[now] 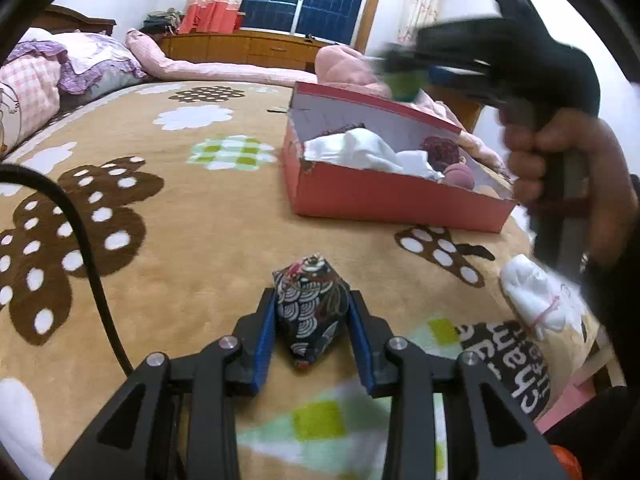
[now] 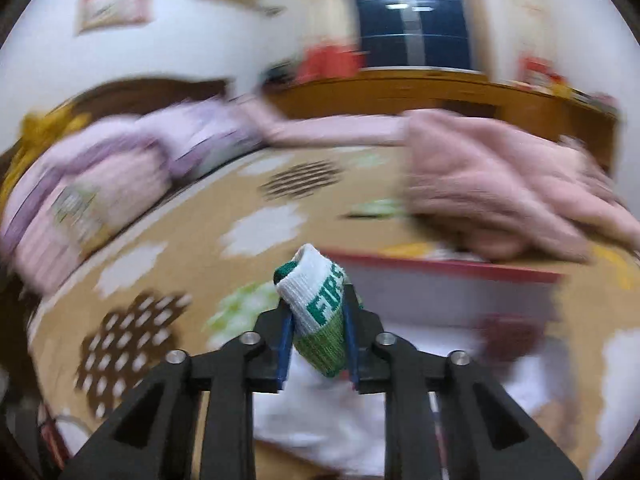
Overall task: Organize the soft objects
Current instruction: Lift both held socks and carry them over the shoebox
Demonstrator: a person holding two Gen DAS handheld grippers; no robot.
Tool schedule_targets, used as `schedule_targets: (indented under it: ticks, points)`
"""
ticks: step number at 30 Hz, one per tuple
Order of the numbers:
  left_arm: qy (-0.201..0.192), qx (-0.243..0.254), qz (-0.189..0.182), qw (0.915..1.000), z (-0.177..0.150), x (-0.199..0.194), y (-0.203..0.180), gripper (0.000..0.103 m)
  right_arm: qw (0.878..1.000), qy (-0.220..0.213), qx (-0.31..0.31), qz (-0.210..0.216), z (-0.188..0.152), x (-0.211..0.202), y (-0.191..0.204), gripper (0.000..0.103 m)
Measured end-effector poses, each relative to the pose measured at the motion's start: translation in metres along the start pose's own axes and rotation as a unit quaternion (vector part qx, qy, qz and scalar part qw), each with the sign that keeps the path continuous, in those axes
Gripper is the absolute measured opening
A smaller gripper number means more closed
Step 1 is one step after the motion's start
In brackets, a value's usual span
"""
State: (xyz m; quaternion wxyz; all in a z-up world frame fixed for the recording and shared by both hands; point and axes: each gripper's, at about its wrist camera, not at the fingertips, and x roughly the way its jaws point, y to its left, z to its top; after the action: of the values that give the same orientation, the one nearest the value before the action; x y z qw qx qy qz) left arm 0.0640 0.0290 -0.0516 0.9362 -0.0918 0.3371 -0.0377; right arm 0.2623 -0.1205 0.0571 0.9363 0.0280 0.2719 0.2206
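Two soft bundles are in hand at once, one per tool. Left tool (image 1: 314, 320): jaws partly closed, blue pads pressed on both flanks of a small dark patterned pouch (image 1: 310, 312), pyramid-shaped, wave and floral print; it sits just over the tan flowered blanket (image 1: 180, 216) on the bed, near side, well short of the red box (image 1: 384, 200). Pouch looks light and squashy, seems to hold its shape; a grip across the broad middle, as now, seems right, since the narrow tip would likely slip out. Right tool (image 2: 318, 340): jaws drawn in narrow, pads clamped on a rolled green and white sock (image 2: 320, 320) with green lettering, cuff end poking out past the fingertips. Sock is light, compressible, not fragile; a squeeze across the roll's middle should keep it from unrolling. Right view is badly blurred; the sock hangs near the box's left end, with its red rim (image 2: 440, 266) and white cloth beyond and below. Box already holds white cloth (image 1: 360, 152) and some dark red and pink soft items (image 1: 442, 150). Another white bundle (image 1: 536, 296) tied with a red band lies on the blanket to the right, untouched.
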Motion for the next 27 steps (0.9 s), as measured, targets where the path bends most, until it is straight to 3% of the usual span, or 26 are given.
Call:
schedule_targets:
  ticks: [1, 2, 4, 6, 8, 9, 11, 13, 16, 18, 19, 20, 21, 23, 27]
  points:
    - [-0.001, -0.001, 0.004, 1.0, 0.0, 0.0, 0.0, 0.036, 1.0, 0.002, 0.01, -0.008, 0.002, -0.003, -0.011, 0.039]
    - [-0.004, -0.002, 0.006, 1.0, -0.001, -0.001, 0.0, 0.036, 1.0, 0.01, 0.019, -0.016, 0.001, -0.006, -0.025, 0.059]
    - [-0.007, 0.003, 0.013, 0.9999, -0.002, -0.001, -0.002, 0.036, 0.999, 0.026, 0.025, -0.026, -0.017, -0.025, -0.048, 0.082]
    - [-0.017, 0.022, 0.041, 0.9988, -0.003, 0.0, -0.006, 0.036, 1.0, 0.011, 0.011, -0.024, -0.046, -0.057, -0.06, 0.082]
    - [-0.012, 0.03, 0.045, 0.9985, -0.004, 0.005, -0.006, 0.036, 0.999, 0.007, 0.006, -0.032, -0.085, -0.086, -0.069, 0.083]
    - [-0.002, 0.031, 0.042, 0.9986, -0.004, 0.008, -0.006, 0.036, 0.998, 0.039, 0.014, -0.042, -0.105, -0.09, -0.074, 0.083]
    - [0.001, 0.028, 0.04, 0.9988, -0.002, 0.011, -0.005, 0.036, 0.995, 0.087, 0.036, -0.019, -0.124, -0.089, -0.077, 0.083]
    - [0.007, 0.012, 0.035, 0.9993, 0.003, 0.014, -0.003, 0.036, 0.993, 0.107, 0.057, -0.001, -0.144, -0.092, -0.081, 0.083]
    - [0.011, -0.003, 0.027, 0.9996, 0.006, 0.017, -0.004, 0.035, 0.993, 0.11, 0.033, -0.036, -0.161, -0.099, -0.077, 0.083]
    - [0.009, 0.007, 0.029, 0.9995, 0.006, 0.02, -0.009, 0.035, 0.992, 0.114, 0.007, -0.049, -0.169, -0.094, -0.074, 0.079]
    - [0.008, 0.012, 0.028, 0.9995, 0.007, 0.022, -0.012, 0.035, 0.992, 0.117, 0.0, -0.048, -0.171, -0.09, -0.071, 0.065]
    - [0.007, 0.014, 0.024, 0.9996, 0.006, 0.023, -0.014, 0.035, 0.992, 0.116, -0.013, -0.05, -0.173, -0.086, -0.069, 0.04]
    - [0.007, 0.016, 0.022, 0.9996, 0.007, 0.024, -0.015, 0.035, 0.992, 0.111, -0.021, -0.058, -0.173, -0.087, -0.068, 0.028]
    - [0.008, 0.027, 0.032, 0.9991, 0.007, 0.026, -0.019, 0.035, 0.992, 0.112, -0.026, -0.05, -0.173, -0.088, -0.065, 0.018]
    - [0.015, 0.051, 0.047, 0.9975, 0.008, 0.031, -0.026, 0.035, 0.994, 0.1, -0.04, -0.005, -0.17, -0.093, -0.055, 0.018]
